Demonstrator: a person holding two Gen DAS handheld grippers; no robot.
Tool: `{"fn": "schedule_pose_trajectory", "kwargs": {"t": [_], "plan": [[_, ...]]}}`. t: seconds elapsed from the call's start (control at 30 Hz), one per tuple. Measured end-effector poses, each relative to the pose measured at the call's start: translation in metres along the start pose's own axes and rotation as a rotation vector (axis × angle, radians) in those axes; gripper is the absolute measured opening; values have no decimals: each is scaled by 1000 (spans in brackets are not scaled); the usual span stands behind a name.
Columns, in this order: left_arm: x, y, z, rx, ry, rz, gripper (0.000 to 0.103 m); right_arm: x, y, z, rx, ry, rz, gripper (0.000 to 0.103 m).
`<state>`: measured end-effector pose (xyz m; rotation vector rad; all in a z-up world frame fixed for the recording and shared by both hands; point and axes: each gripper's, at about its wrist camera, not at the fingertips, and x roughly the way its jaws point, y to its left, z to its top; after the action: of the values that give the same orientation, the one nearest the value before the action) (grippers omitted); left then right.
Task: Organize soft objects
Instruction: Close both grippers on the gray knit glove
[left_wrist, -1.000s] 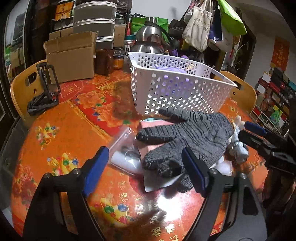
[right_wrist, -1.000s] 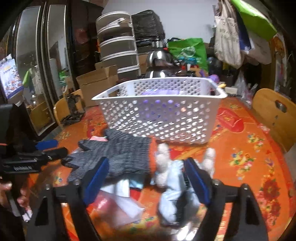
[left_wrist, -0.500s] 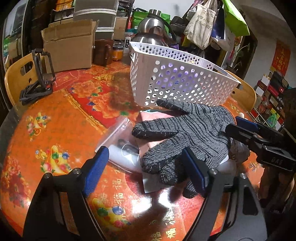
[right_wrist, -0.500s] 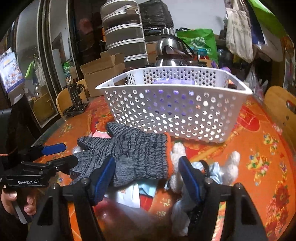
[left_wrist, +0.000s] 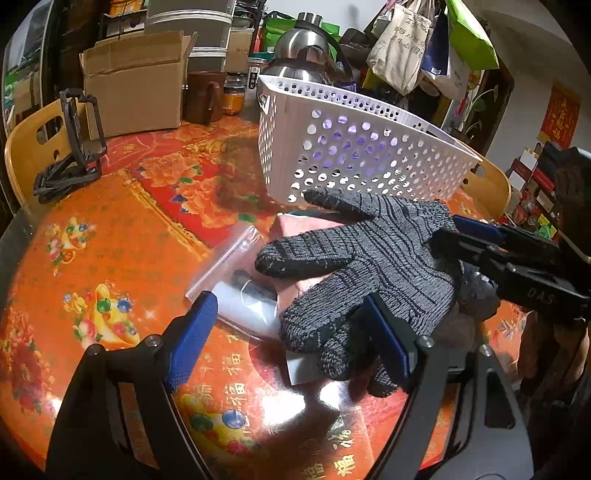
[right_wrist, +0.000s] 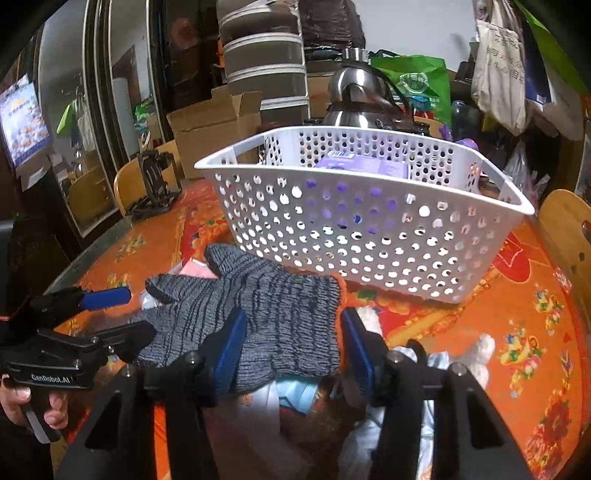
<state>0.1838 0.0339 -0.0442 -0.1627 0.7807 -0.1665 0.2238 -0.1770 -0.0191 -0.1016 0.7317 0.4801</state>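
A grey knitted glove (left_wrist: 373, 254) with an orange cuff lies on a pile of packets in front of the white perforated basket (left_wrist: 354, 147). My left gripper (left_wrist: 291, 336) is open, its pads either side of the glove's fingertips. My right gripper (right_wrist: 291, 343) is open around the glove's cuff end (right_wrist: 291, 321), its pads close to both sides. The right gripper also shows in the left wrist view (left_wrist: 465, 236), and the left gripper in the right wrist view (right_wrist: 122, 314). A white plush toy (right_wrist: 476, 347) lies by the right gripper.
The basket (right_wrist: 369, 206) holds a purple pack (right_wrist: 362, 166). A clear zip bag (left_wrist: 236, 273) and a pink packet (left_wrist: 306, 229) lie under the glove. A cardboard box (left_wrist: 136, 81), brown mug (left_wrist: 205, 96), steel kettle (left_wrist: 306, 48) and black stand (left_wrist: 74, 147) stand at the back.
Both grippers have moved in closer to the glove. The right gripper has narrowed around the cuff end. The glove has stayed on the pile.
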Motion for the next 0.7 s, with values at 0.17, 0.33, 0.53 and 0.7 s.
{"fn": "schedule_pose_trajectory", "kwargs": {"t": [0.17, 0.33, 0.53, 0.7], "plan": [[5, -6, -2, 20, 13, 0, 74, 10, 7, -7, -23, 53, 18, 42], [7, -12, -4, 48, 20, -21, 52, 3, 6, -14, -7, 46, 34, 30], [4, -27, -7, 107, 16, -35, 29, -11, 8, -28, 9, 27, 56, 26], [2, -30, -9, 120, 9, -99, 19, -25, 12, -36, 18, 2, 73, 25]]}}
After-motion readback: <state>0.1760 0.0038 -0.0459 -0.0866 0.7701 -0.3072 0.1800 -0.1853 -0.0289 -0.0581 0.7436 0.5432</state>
